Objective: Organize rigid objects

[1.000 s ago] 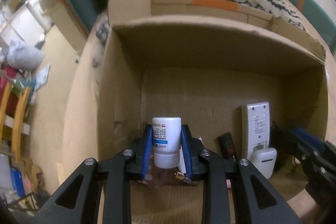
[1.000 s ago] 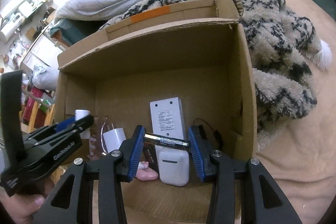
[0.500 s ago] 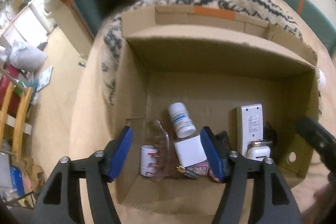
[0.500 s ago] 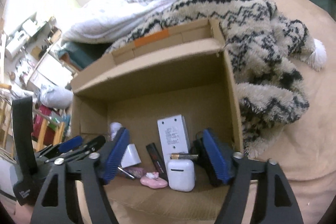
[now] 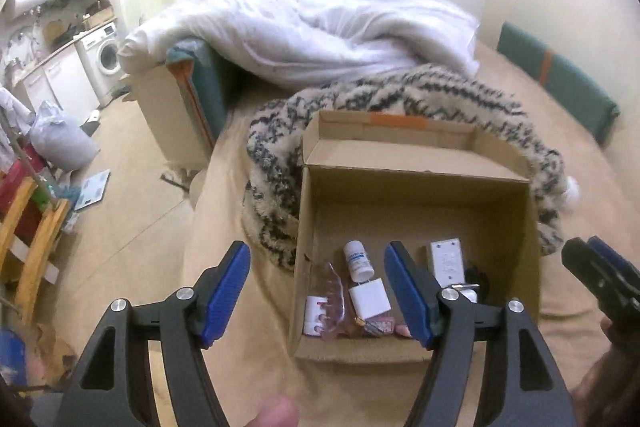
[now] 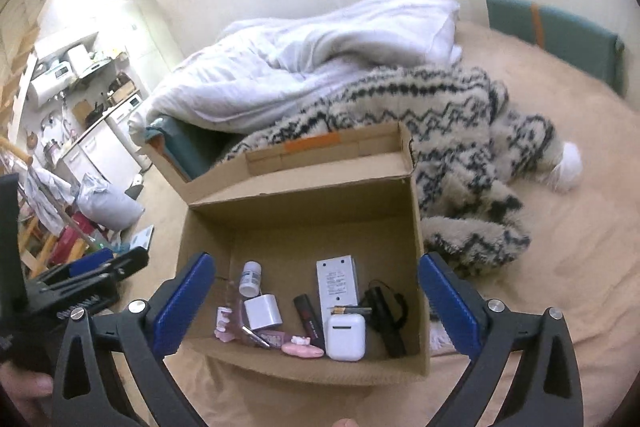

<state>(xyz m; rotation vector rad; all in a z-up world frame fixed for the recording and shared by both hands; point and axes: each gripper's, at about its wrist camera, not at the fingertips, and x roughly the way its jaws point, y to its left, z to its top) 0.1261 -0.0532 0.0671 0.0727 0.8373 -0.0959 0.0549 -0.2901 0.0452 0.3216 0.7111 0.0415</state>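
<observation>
Two views, taken in turn. From the left wrist: left gripper [image 5: 316, 291] up above the near edge of an open cardboard box [image 5: 308, 211] on a beige bed cover [image 5: 224, 211], jaws just opened to a middling spread with nothing between the pads. Down on the box floor, a white pill bottle [image 5: 359, 261] lying on its side, a white charger cube [image 5: 369, 299] just in front of it, a clear pink hair claw [image 5: 334, 291] and a small white-and-red tube [image 5: 311, 315] toward the left wall, a white remote [image 5: 447, 261] farther right. Black-and-cream fleece blanket [image 5: 276, 143] curled round the back and sides of the box, white duvet [image 5: 320, 27] beyond. Right gripper [image 5: 600, 267] only partly showing at the right edge. From the right wrist: right gripper [image 6: 316, 303] likewise held over the box [image 6: 416, 227], jaws just swung wide apart, empty. Below, the remote [image 6: 337, 283] lying flat, a battery [image 6: 344, 311] resting across the top of a white earbud case [image 6: 345, 337], a black strap-like item [image 6: 386, 311] by the right wall, a dark lipstick-shaped stick [image 6: 308, 315], a pink clip [image 6: 302, 349], the charger cube [image 6: 263, 311], the pill bottle [image 6: 250, 279]. Left gripper [image 6: 96, 267] at the left edge, outside the box.
</observation>
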